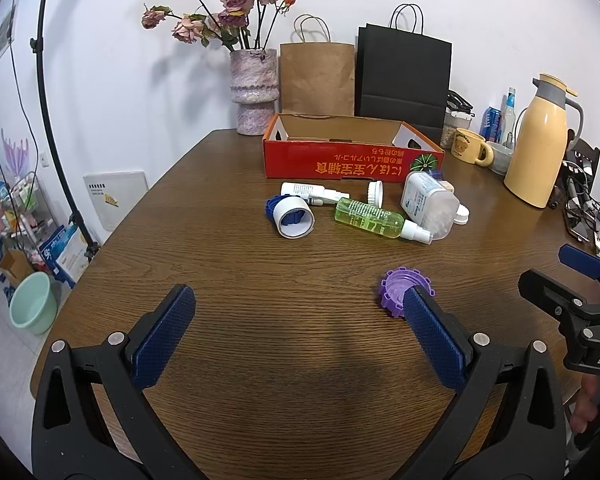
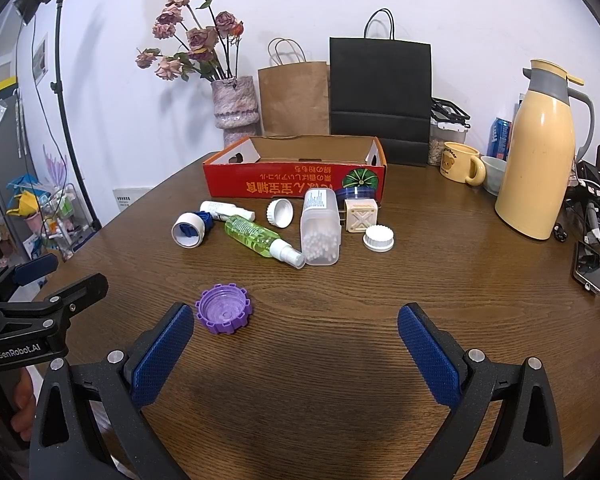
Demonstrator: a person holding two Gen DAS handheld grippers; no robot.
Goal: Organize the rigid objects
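A red cardboard box (image 1: 340, 160) (image 2: 284, 182) stands open at the back of the table. In front of it lie a green spray bottle (image 1: 374, 218) (image 2: 256, 236), a clear jar of white pellets (image 1: 430, 200) (image 2: 320, 228), a white spray bottle (image 1: 312, 192) (image 2: 224, 210), a white-and-blue tube (image 1: 294, 216) (image 2: 190, 230), white caps (image 1: 375, 193) (image 2: 378, 238) and a cream cube (image 2: 361, 214). A purple toothed cap (image 1: 396, 290) (image 2: 223, 308) lies nearest. My left gripper (image 1: 296, 336) and right gripper (image 2: 296, 356) are open and empty above the table.
A vase of dried roses (image 1: 254, 92), a brown paper bag (image 1: 316, 78) and a black bag (image 1: 402, 76) stand against the wall. A yellow thermos (image 2: 538, 160), a yellow mug (image 2: 458, 162) and cables are on the right. A light stand (image 1: 56, 120) is left of the table.
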